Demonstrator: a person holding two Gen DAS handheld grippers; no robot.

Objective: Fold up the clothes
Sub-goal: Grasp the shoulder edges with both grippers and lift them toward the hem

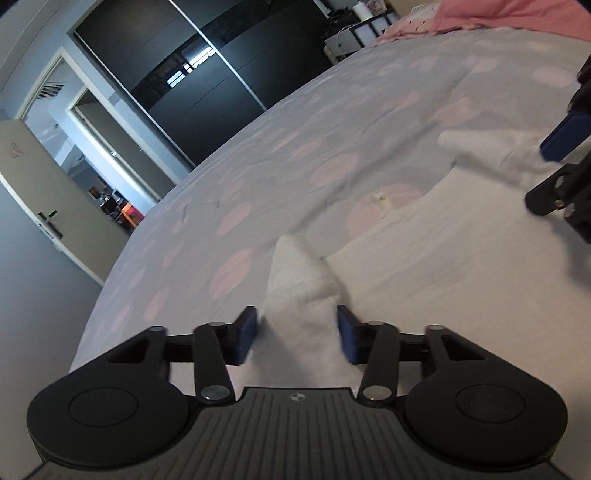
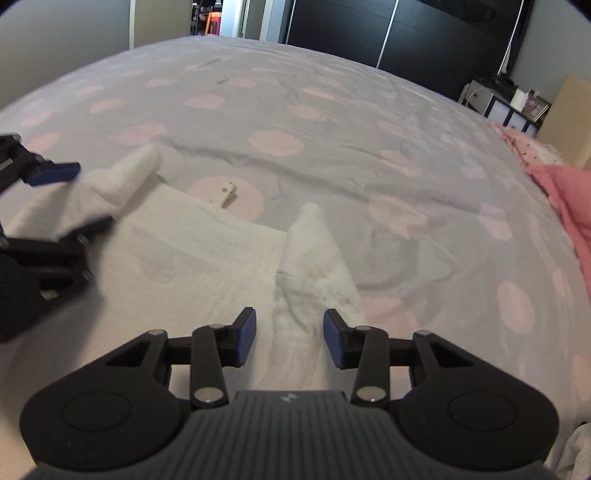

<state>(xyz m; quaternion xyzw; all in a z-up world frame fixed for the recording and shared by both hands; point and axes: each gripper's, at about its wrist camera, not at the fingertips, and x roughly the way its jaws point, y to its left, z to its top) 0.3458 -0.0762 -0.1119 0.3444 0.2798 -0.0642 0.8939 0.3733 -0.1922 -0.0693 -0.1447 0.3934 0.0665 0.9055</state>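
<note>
Dotted bedspread point(image 2: 332, 110) under flat white garment point(image 2: 192, 258), both corners peaked.

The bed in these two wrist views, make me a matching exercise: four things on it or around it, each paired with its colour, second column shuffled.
Things:
1. wardrobe
2. garment under the fingers
3. blanket at the bed's edge
4. bedspread

Colours:
A. white
B. grey with pale pink dots
C. black
D. solid pink

Pairs: 1-C, 2-A, 3-D, 4-B
</note>
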